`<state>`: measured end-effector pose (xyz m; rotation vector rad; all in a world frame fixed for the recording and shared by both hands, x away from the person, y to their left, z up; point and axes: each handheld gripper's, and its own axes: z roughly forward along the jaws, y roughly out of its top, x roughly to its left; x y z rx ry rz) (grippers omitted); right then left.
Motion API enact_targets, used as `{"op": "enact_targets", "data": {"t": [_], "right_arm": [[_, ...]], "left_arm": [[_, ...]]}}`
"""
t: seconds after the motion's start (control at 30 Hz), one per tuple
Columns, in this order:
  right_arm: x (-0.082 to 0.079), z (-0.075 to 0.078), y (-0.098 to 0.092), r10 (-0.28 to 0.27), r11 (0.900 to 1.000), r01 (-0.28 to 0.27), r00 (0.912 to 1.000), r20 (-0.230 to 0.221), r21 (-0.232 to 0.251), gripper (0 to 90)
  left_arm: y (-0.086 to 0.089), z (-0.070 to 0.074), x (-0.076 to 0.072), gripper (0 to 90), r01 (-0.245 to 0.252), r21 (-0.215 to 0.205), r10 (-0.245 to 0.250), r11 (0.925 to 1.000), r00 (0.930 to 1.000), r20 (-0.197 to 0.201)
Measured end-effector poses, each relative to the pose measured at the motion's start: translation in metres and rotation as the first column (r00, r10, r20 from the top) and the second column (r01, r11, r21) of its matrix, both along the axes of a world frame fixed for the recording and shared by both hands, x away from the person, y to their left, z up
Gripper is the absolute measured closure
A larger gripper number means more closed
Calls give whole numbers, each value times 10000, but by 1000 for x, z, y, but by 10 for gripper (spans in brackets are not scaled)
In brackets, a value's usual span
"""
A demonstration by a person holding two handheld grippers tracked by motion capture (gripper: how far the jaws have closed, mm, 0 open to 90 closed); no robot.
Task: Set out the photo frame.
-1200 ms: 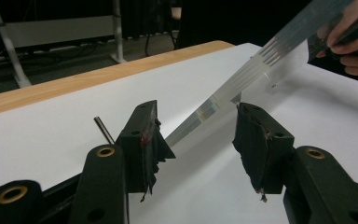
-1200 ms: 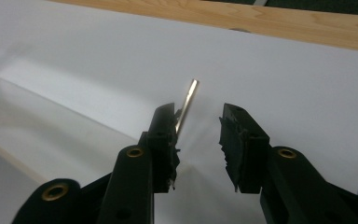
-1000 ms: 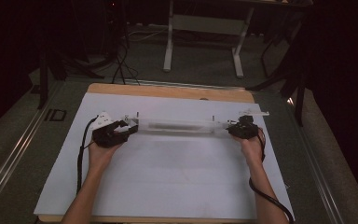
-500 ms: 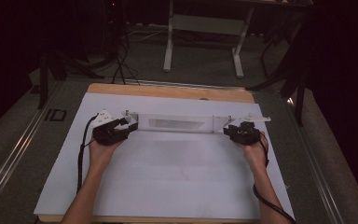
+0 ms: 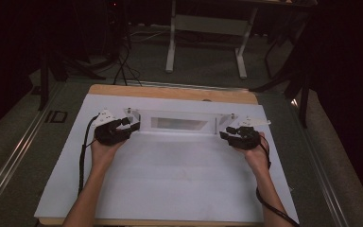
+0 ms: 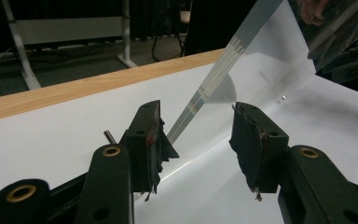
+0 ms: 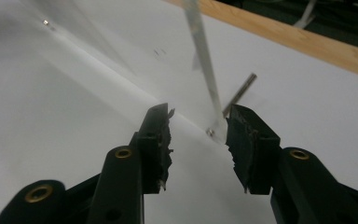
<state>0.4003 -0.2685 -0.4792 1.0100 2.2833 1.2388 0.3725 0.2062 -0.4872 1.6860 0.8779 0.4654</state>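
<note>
The clear acrylic panel (image 5: 177, 122) stands on edge across the far part of the white sheet (image 5: 170, 175) that covers the counter (image 5: 170, 92), a long transparent piece with small posts at its ends, running from one hand to the other. At its left end the left hand-held gripper (image 5: 133, 126) sits with its jaws spread; in the left gripper view the panel's thin edge (image 6: 205, 93) passes between the two pads (image 6: 254, 140) without either pressing on it, so that end is released. At the other end the right hand-held gripper (image 5: 224, 134) has just been opening its jaws, and in the right gripper view the panel's edge (image 7: 205, 60) rises in the gap close to one pad, beside a small metal pin (image 7: 240, 93), with no squeeze visible. Both ends are therefore free, and the panel seems to depend on its own narrow footing. The likely trouble is a tip-over: a pad or a trailing cable (image 5: 81, 161) brushing the edge as a hand draws back could topple the piece flat onto the sheet. The clear material is also hard to see, so a misjudged re-grip could push it rather than catch it.
</note>
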Motion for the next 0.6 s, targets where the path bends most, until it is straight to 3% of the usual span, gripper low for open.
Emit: {"op": "enact_targets", "data": {"t": [0.27, 0.3, 0.6], "right_arm": [[1, 9, 6, 17, 9988, -42, 9987, 505, 495, 538], [2, 11, 6, 90, 9970, -138, 9979, 634, 767, 537], [4, 7, 9, -46, 9943, -50, 9960, 893, 1066, 521]], "left_arm": [[1, 0, 3, 529, 42, -161, -43, 9999, 9999, -103], [1, 0, 4, 529, 26, -157, -28, 9999, 9999, -131], [1, 0, 8, 529, -62, -346, 57, 9994, 9999, -139]]}}
